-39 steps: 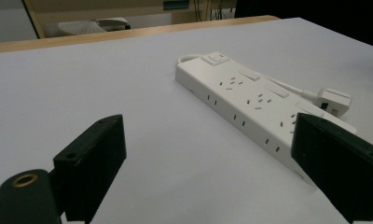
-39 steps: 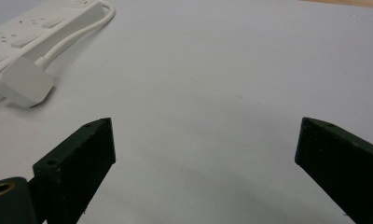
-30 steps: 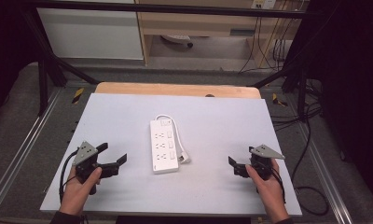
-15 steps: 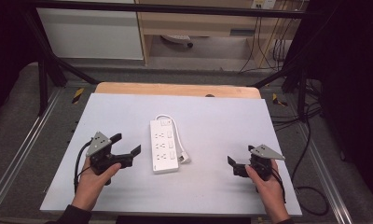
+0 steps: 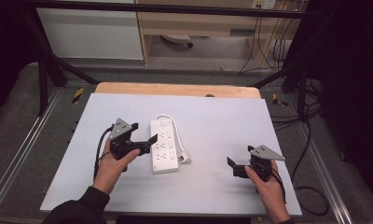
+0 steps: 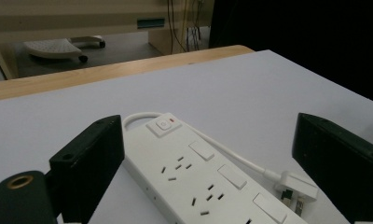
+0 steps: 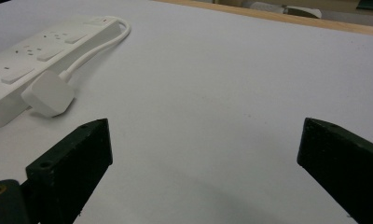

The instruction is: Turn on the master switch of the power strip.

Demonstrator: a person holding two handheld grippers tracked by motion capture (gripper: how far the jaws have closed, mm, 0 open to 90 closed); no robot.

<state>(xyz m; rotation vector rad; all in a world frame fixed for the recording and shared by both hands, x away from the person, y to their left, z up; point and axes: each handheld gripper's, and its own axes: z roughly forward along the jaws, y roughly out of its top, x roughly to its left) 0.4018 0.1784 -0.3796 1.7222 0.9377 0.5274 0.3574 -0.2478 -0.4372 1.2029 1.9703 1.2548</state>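
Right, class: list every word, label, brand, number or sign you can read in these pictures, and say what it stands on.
None can be read.
Power strip: a round symbol on its switch, too blurred to read; no brand or lettering legible.
Plug: no marking visible.

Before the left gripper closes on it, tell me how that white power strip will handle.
The power strip is a long, flat, hard-looking bar, so it probably lifts rigid and won't roll. Its smooth casing may slip in the jaws. The cable and plug lie loose beside it and would likely dangle.
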